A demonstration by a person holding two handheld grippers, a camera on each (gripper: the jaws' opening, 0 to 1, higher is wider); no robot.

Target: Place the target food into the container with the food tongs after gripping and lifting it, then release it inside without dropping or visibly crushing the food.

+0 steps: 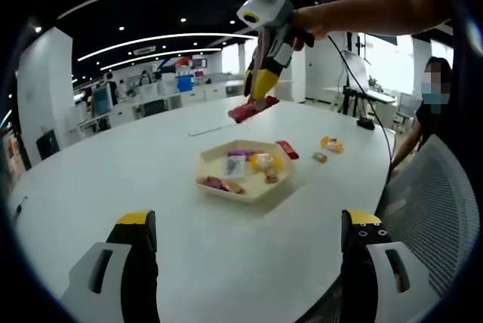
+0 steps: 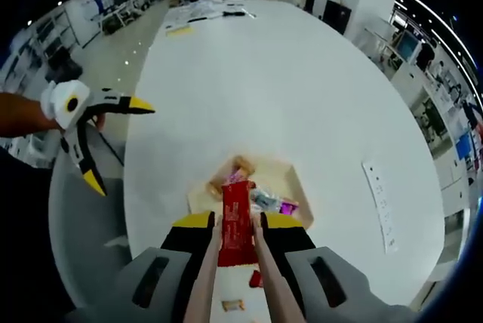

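Over the white table, my right gripper is shut on beige food tongs. The tongs pinch a red snack packet, held in the air above the far side of a cream hexagonal tray. Several wrapped snacks lie in the tray. My left gripper is open and holds nothing; it hangs near the table's edge, well short of the tray.
Beside the tray lie another red packet, a yellow snack and a small brown one. A white power strip lies on the table. A mesh chair and a seated person are at the table's side.
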